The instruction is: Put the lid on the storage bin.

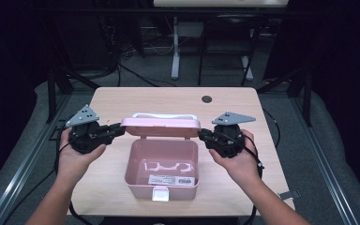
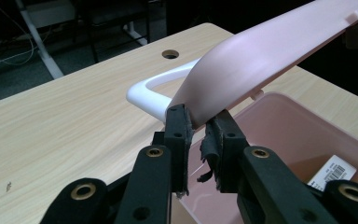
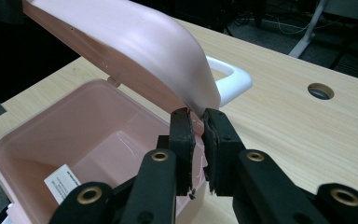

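A pink plastic box (image 1: 161, 161) sits in the middle of the wooden table (image 1: 122, 101), close to the person's edge, with its lid (image 1: 161, 125) swung up and back on the far side. The left gripper (image 1: 120, 128) has the left corner of the lid's rim pinched between its pads, and the right gripper (image 1: 201, 135) has the right corner the same way; in each gripper view the jaws stand only a thin gap apart, with the pink edge wedged in that gap. On the left the grip looks light, the rim seated just at the tips, so I cannot say how firmly it is pressed. The white handle (image 1: 165, 116) on the lid points away toward the back of the table. Inside the box I see only a label (image 1: 172, 180) stuck to the bottom and some clear wrapping (image 1: 166, 166). The box looks like thin moulded plastic: light, fairly stiff, smooth and a bit slippery, with a lid that would flex if twisted from one corner. Holding both corners evenly seems the sensible way to steer it; otherwise the handle or the small front latch (image 1: 160, 193) are the natural places to take hold. Being so light and empty, the whole box might well slide or tip if the lid is pushed too hard.
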`<state>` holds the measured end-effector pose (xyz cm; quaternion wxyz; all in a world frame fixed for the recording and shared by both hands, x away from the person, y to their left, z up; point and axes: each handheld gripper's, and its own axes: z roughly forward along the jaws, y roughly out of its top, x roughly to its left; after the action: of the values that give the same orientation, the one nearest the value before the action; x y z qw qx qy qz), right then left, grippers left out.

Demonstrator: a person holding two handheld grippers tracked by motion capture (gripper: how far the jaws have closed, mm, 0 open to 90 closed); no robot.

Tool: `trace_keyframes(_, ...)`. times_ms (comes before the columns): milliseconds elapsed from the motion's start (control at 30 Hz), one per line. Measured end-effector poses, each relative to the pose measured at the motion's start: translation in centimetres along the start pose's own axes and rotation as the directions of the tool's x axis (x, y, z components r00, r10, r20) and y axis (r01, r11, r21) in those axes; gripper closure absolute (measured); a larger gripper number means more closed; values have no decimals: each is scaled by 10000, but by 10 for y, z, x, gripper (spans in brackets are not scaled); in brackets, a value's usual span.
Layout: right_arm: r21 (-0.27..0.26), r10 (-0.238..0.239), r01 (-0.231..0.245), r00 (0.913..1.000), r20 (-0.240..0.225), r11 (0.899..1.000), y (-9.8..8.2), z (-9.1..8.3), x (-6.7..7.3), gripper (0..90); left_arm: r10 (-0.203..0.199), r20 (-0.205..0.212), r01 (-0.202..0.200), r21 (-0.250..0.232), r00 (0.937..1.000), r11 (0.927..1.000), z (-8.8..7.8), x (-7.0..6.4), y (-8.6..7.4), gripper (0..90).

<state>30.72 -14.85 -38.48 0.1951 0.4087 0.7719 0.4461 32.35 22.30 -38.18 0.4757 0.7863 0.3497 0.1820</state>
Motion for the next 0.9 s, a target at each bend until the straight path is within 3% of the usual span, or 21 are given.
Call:
trace_keyframes(533, 39, 139, -139, 9999, -87, 9999, -7, -10, -3, 814, 95, 4, -95, -31, 10000, 9999, -4, -6, -5, 768)
trace_keyframes(900, 46, 341, -341, 9994, 13, 9994, -5, -5, -10, 811, 102, 137, -102, 20, 9999, 9999, -9, -9, -13, 762)
